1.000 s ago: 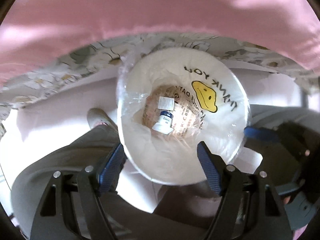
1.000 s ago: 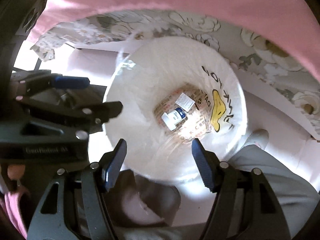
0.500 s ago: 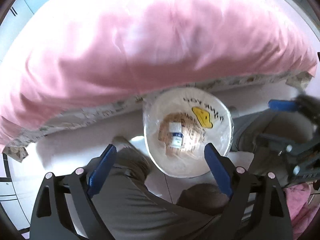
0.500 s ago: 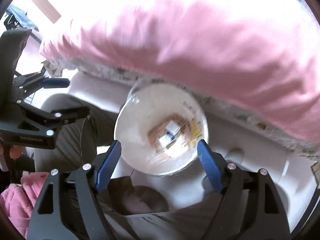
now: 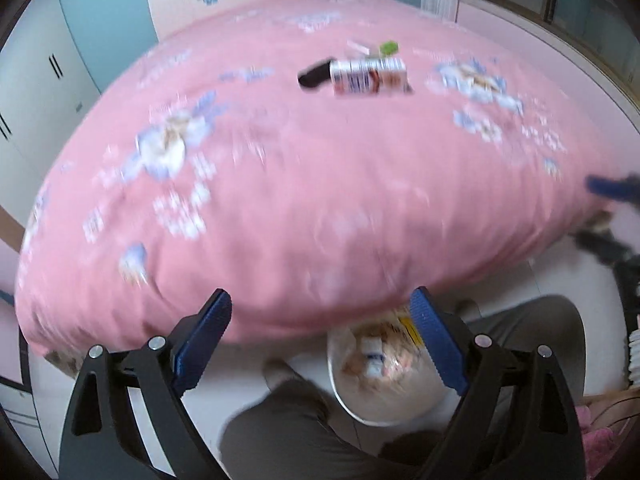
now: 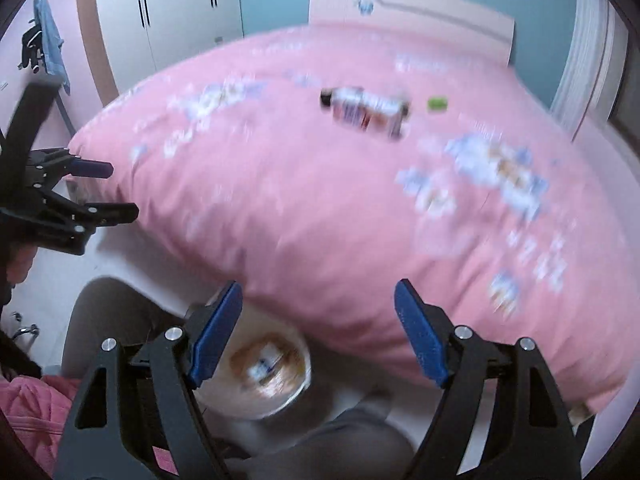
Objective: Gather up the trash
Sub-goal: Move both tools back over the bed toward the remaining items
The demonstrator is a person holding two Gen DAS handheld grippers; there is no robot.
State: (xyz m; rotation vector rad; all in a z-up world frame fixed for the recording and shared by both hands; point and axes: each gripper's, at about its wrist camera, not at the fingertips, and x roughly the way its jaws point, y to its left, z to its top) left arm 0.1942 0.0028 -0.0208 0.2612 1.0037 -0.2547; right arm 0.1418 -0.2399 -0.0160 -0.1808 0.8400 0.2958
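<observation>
Left gripper (image 5: pixel 320 334): jaws stand wide apart with nothing between the blue pads (image 5: pixel 202 338). It sits at the bottom centre of the left view, angled down over the bed (image 5: pixel 280 184) edge.

Right gripper (image 6: pixel 318 332): jaws likewise spread, nothing held. It occupies the bottom centre of the right view. The left gripper also appears at the left edge of that view, and the right gripper shows as a blurred blue tip at the right edge of the left view.

Bin (image 5: pixel 384 396): white, lined with a clear bag, standing on the pale floor at the lower centre of the left view, just below the bed edge and partly hidden behind the right-hand pad. It holds a few small items (a white-and-blue package is discernible; the rest is blurred). In the right view the bin (image 6: pixel 264 376) lies at lower centre, beside the left-hand pad.

Remaining trash lies on the pink quilt, in the upper centre of both views:
- a carton (image 5: pixel 370 76) with red and blue print, lying on its side;
- a dark object (image 5: pixel 314 76) touching the carton's left end;
- a small green item (image 5: pixel 389 47) just behind the carton.

The person's grey trouser legs (image 5: pixel 300 432) fill the bottom of both views, next to the bin.
</observation>
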